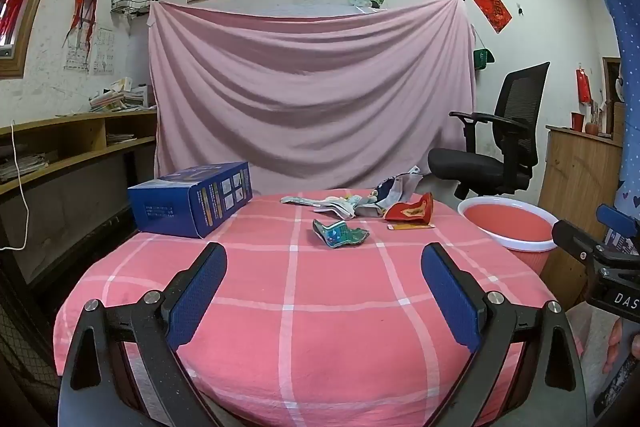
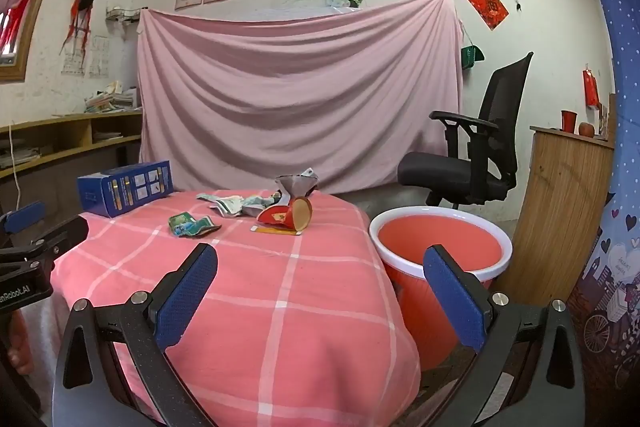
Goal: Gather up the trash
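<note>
Both grippers hover over the near edge of the pink checked table (image 1: 320,327), jaws spread wide and holding nothing. The left gripper (image 1: 322,281) faces the green wrapper (image 1: 340,233), which lies well ahead of its fingertips mid-table. Behind that wrapper sit the red packet (image 2: 286,217) and crumpled wrappers (image 2: 236,205). The right gripper (image 2: 320,281) straddles the table's right edge, its right finger before the red bin (image 2: 440,241) beside the table.

Green-blue crumpled wrapper (image 1: 339,234): lies alone on the pink checked desk (image 1: 328,315), nearest the viewer.
Pale green-white wrapper (image 1: 320,203): flattened, stretched out behind it.
Grey-silver torn packet (image 1: 390,193): standing open, touching the pale one.
Red-gold packet (image 1: 412,211): curled, with a thin orange strip (image 1: 410,226) just before it.
Red bin (image 1: 510,227): white-rimmed, beside the desk.
</note>
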Motion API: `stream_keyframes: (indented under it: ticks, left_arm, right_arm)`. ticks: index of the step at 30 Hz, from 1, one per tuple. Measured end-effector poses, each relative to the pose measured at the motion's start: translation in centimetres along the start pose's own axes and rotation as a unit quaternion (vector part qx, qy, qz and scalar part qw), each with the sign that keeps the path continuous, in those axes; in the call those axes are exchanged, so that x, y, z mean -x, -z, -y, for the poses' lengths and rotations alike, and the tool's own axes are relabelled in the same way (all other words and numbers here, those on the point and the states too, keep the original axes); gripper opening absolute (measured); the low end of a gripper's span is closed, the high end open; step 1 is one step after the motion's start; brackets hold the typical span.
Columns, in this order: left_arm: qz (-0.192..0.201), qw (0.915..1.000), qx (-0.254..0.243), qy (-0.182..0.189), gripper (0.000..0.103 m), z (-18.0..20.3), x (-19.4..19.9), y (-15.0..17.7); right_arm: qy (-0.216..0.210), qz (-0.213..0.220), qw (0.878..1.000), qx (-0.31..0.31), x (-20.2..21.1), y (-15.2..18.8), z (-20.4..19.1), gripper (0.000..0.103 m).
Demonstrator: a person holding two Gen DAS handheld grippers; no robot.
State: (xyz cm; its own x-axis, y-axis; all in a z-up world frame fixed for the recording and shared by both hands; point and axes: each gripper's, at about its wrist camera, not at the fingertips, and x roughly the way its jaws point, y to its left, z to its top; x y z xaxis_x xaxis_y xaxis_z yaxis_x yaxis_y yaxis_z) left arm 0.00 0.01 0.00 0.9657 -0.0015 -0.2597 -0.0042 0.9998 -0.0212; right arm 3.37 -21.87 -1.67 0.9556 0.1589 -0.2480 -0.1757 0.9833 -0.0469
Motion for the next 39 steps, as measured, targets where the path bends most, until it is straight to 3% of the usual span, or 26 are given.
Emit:
stream_keyframes:
  ticks: [39]
  left_arm:
    - [0.001, 1.0, 0.0, 0.0, 0.095, 0.0, 0.0, 0.0]
  right_arm:
    - [-0.001, -0.003, 1.0, -0.002, -0.18, 0.08, -0.37, 0.103]
